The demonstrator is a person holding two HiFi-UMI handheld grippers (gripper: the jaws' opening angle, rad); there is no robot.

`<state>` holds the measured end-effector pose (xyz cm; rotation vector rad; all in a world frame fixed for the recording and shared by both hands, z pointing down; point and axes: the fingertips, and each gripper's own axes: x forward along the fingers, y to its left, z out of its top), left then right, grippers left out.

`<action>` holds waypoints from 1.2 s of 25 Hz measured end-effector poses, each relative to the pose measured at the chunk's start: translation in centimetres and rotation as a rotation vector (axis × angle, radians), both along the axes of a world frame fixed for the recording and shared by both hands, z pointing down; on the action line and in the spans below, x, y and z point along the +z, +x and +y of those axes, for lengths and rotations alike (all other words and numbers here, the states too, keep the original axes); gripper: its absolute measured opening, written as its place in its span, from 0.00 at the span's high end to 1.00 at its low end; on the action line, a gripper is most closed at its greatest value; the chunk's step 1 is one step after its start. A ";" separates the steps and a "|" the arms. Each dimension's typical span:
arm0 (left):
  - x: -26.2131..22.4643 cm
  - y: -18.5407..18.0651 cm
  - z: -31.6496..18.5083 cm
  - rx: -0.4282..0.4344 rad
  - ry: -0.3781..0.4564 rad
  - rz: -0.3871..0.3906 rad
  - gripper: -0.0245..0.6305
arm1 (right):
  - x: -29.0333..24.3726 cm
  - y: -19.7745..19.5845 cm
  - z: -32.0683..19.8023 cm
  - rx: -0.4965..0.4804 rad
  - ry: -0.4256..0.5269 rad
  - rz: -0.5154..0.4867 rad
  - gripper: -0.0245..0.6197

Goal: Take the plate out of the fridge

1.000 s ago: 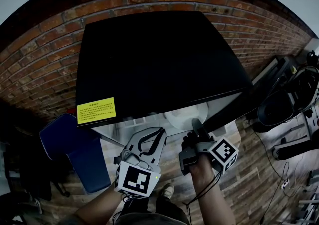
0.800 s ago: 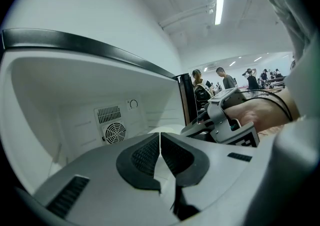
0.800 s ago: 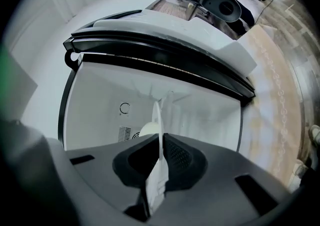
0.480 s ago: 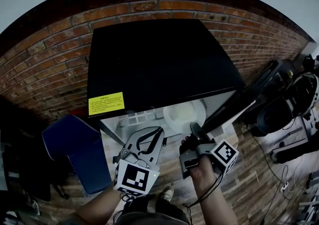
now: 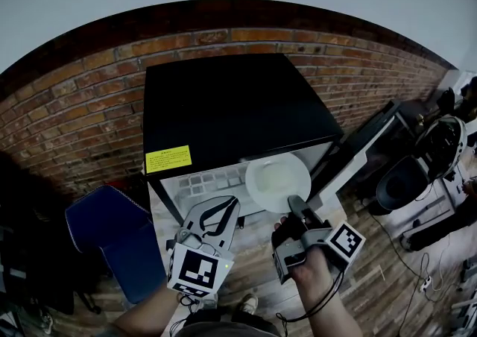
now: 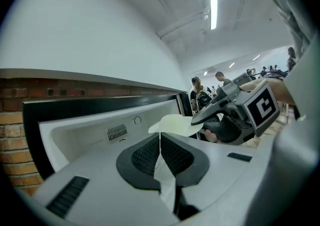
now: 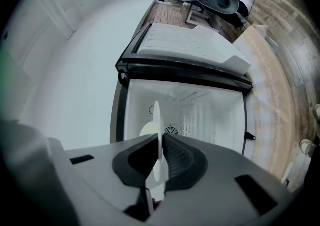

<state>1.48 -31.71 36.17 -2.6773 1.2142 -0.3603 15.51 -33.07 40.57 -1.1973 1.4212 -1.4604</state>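
A black mini fridge (image 5: 231,104) stands against the brick wall with its door (image 5: 358,149) swung open to the right. In front of its white cavity (image 7: 200,115) a white plate (image 5: 277,181) is held roughly level. My right gripper (image 5: 295,202) is shut on the plate's near rim, and in the right gripper view the plate (image 7: 156,117) shows edge-on between the pads. My left gripper (image 5: 232,203) hovers just left of the plate, jaws together, with nothing seen in them. The left gripper view shows the plate (image 6: 176,123) and the right gripper (image 6: 201,120) ahead.
A blue seat (image 5: 112,238) sits on the floor left of the fridge. Black office chairs (image 5: 440,142) and cables crowd the right side. The brick wall (image 5: 74,119) runs behind the fridge. Wooden floor lies under my feet.
Both grippers have risen. The plate has come out from under the fridge's top edge toward me and now shows whole in front of the cavity.
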 end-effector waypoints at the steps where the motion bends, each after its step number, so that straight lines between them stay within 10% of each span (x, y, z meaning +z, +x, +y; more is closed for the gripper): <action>1: -0.3 0.0 0.3 0.002 0.004 0.001 0.93 | -0.4 0.1 0.6 0.000 0.006 0.001 0.90; 30: 4.0 -0.7 9.0 0.058 -0.062 0.003 0.93 | 3.3 0.4 14.9 -0.058 -0.053 -0.001 0.90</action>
